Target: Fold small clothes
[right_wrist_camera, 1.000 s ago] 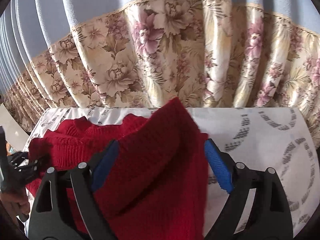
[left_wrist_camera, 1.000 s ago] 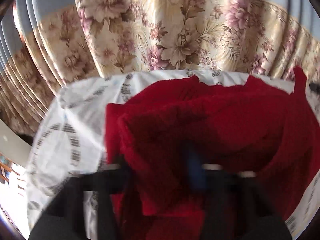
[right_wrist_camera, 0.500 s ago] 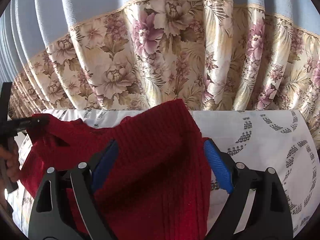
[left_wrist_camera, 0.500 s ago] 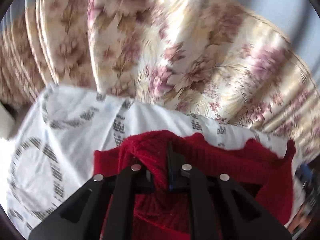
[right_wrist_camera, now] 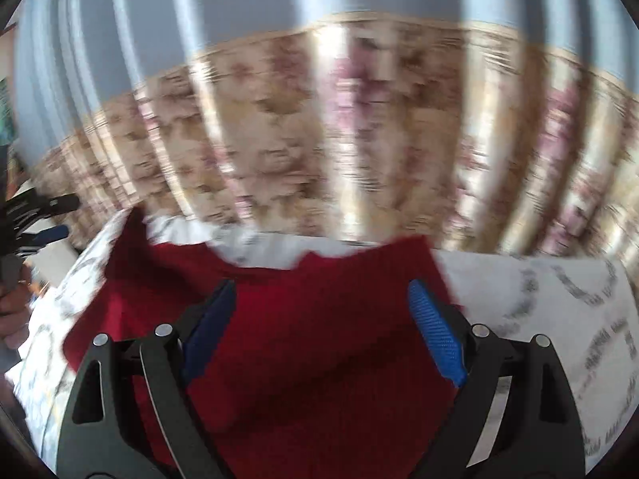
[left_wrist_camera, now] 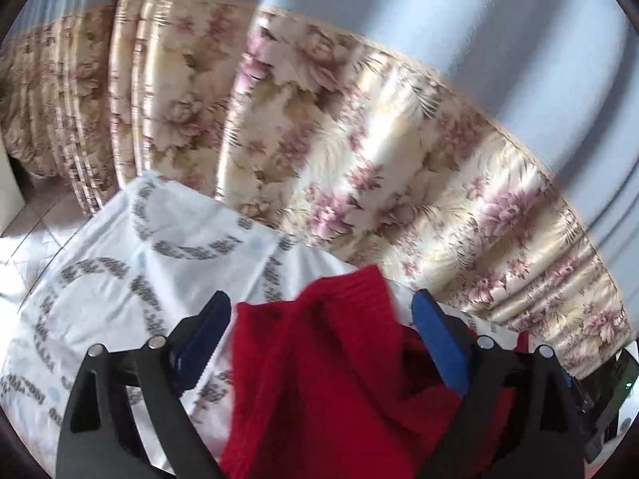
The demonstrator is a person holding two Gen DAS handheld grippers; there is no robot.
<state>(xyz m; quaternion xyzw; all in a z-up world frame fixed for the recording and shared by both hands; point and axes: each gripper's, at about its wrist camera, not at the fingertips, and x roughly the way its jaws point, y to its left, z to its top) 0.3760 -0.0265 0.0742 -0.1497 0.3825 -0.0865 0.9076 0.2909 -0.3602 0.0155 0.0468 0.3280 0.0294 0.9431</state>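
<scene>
The sweater [right_wrist_camera: 319,339] lies on the tablecloth [right_wrist_camera: 539,299], with the curtain [right_wrist_camera: 319,139] hanging behind.

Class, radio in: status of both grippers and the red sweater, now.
Left gripper just opened, fingers clear of the cloth. Right gripper open. Red sweater lies rumpled on the patterned sheet. Nothing in the way.

Bright daylight, glare streaks on the floral curtain [left_wrist_camera: 359,151], right view motion-blurred, left view softer, fisheye bending, dark vignetted corners
</scene>
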